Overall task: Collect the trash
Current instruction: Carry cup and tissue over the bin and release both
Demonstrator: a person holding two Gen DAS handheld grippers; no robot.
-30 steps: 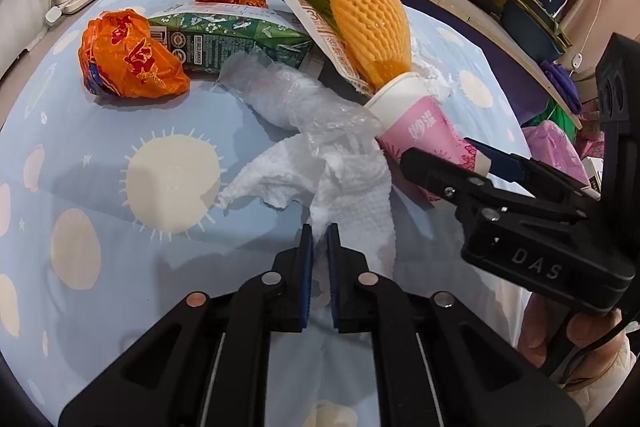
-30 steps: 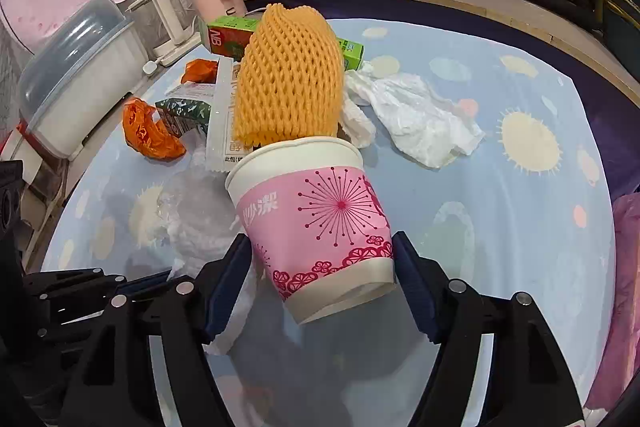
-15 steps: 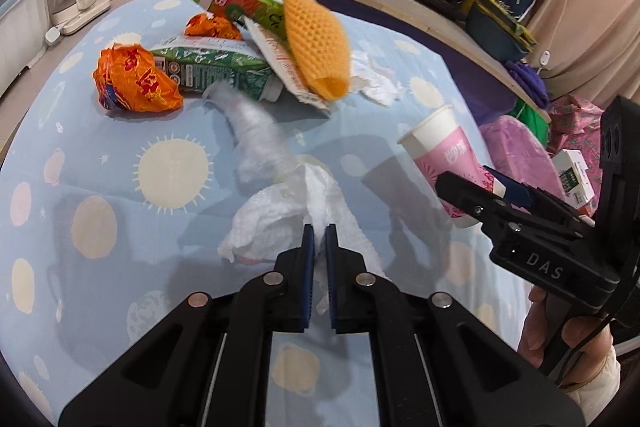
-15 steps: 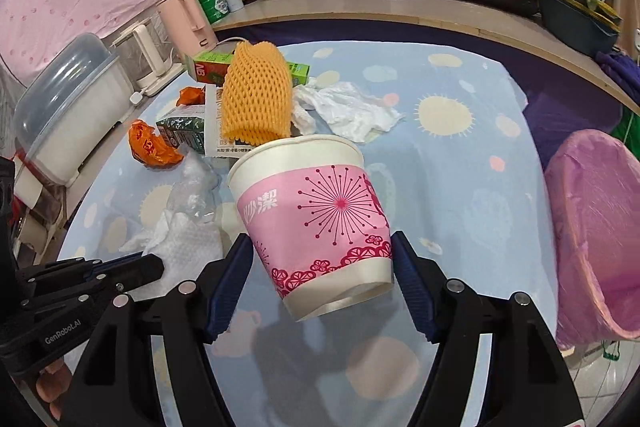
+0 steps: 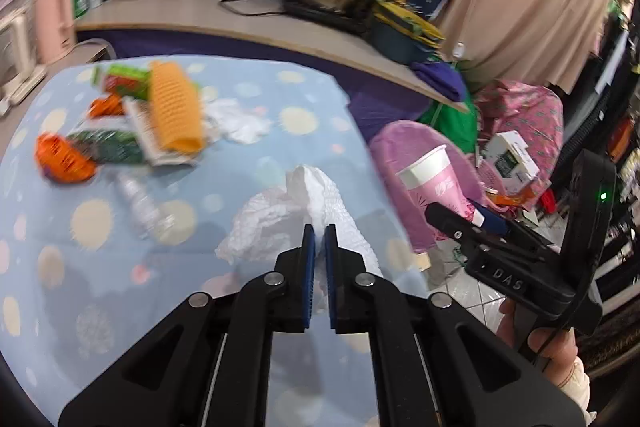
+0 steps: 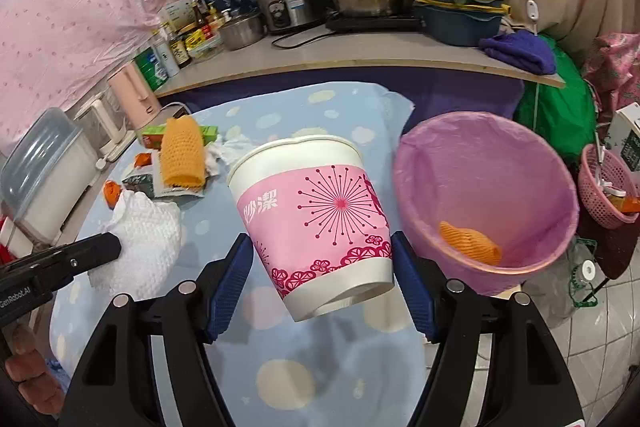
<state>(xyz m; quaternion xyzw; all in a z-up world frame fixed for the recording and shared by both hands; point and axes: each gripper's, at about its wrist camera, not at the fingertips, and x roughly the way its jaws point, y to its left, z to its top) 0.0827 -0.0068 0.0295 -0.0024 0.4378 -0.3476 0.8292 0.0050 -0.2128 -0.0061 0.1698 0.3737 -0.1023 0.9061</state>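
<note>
Your right tongs (image 6: pixel 322 281) are clamped on the cup (image 6: pixel 316 227), blue pads pressed against its two sides near the base. The cup is paper, with a white rim and white foot, a pink band carrying a magenta starburst, small blossoms and white characters. It tilts with its mouth toward 11 o'clock and hangs clear above the surface (image 6: pixel 280 367), which is draped in a pale blue cloth printed with suns and dots. In the right wrist view the bin (image 6: pixel 486 203) sits just beside the cup at 3 o'clock, lined with a pink bag, an orange foam net (image 6: pixel 470 241) lying at its bottom.

Your left tongs (image 5: pixel 319 255) are pinched together on the tissue (image 5: pixel 296 215), a crumpled white wad with an embossed texture, bunched up ahead of the pads and lifted off the cloth.

At 10 o'clock from the tissue in the left wrist view lies the rest of the trash: a second orange net (image 5: pixel 174 107), a green carton (image 5: pixel 124 81), orange wrappers (image 5: pixel 64 159), a clear crumpled bottle (image 5: pixel 140 203) and another white wad (image 5: pixel 240 119).
</note>
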